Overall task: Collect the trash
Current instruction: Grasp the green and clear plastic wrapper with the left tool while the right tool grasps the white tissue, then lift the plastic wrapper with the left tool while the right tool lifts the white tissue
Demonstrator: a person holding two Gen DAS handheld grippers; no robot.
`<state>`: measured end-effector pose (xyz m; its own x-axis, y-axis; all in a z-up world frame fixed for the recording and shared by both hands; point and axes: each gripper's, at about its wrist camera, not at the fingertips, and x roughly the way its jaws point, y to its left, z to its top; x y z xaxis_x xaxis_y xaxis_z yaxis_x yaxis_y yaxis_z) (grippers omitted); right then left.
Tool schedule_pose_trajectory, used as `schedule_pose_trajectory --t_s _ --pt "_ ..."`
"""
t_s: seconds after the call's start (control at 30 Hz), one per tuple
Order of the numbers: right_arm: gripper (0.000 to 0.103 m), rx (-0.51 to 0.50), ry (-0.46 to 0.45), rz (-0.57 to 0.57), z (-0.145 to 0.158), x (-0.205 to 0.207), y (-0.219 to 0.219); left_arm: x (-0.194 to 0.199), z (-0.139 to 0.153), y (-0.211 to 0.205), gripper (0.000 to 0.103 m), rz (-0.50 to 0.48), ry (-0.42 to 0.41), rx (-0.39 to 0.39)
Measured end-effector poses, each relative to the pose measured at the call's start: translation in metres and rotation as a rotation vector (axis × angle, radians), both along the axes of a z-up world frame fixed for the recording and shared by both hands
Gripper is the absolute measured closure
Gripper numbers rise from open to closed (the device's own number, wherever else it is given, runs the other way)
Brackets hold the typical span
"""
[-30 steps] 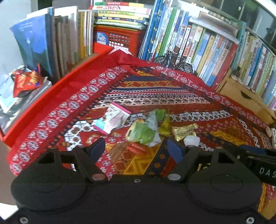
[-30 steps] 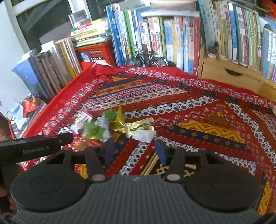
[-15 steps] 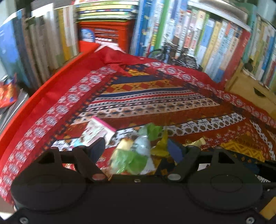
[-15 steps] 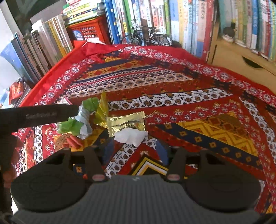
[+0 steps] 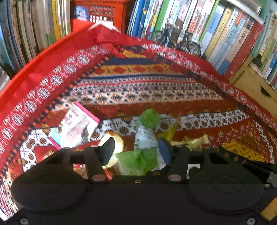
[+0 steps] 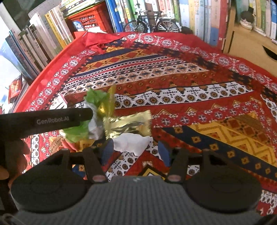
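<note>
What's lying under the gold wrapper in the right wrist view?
The gold wrapper overlaps a crumpled white paper at its near edge, both on the patterned cloth. Anything directly beneath is covered.

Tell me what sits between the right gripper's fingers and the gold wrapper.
In the right wrist view, a crumpled white tissue lies between the right gripper and the gold wrapper, touching the wrapper's near edge.

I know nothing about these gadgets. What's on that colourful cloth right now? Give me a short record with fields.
surface: red patterned cloth
trash: green crumpled plastic wrapper; gold foil wrapper; white crumpled tissue; pink-edged paper packet
left gripper: jaws closing, green wrapper between them
right gripper: open, just before the tissue
backdrop: upright books, red plastic crate, small model bicycle
</note>
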<state>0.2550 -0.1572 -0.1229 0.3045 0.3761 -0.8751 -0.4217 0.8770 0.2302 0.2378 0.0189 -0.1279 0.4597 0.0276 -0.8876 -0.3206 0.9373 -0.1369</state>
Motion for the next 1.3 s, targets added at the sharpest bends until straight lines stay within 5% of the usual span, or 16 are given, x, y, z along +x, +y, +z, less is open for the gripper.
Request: schedule_pose_trajectory --t_s 0.2,0.27,0.33,0.47,0.67,1.3 --pt "0.033 0.001 -0.004 0.022 -0.006 0.003 0.005 0.008 -0.006 -0.002 0.042 0.01 0.009 -0.03" --pt "0.033 0.006 -0.002 0.027 -0.007 0.005 0.006 0.01 -0.007 -0.003 0.05 0.004 0.007 -0.045" --pt "0.033 0.018 0.007 0.038 -0.009 0.006 0.007 0.011 -0.008 -0.004 0.071 0.003 0.012 -0.069" --pt "0.035 0.041 0.016 0.06 -0.011 0.006 0.008 0.009 -0.003 -0.006 0.071 0.01 -0.008 -0.09" --pt "0.062 0.06 0.006 0.081 -0.007 0.004 0.01 0.006 0.011 -0.008 0.072 0.01 -0.04 -0.084" --pt "0.068 0.074 -0.025 0.065 0.017 -0.015 0.001 -0.011 0.035 -0.004 0.072 0.038 -0.046 -0.047"
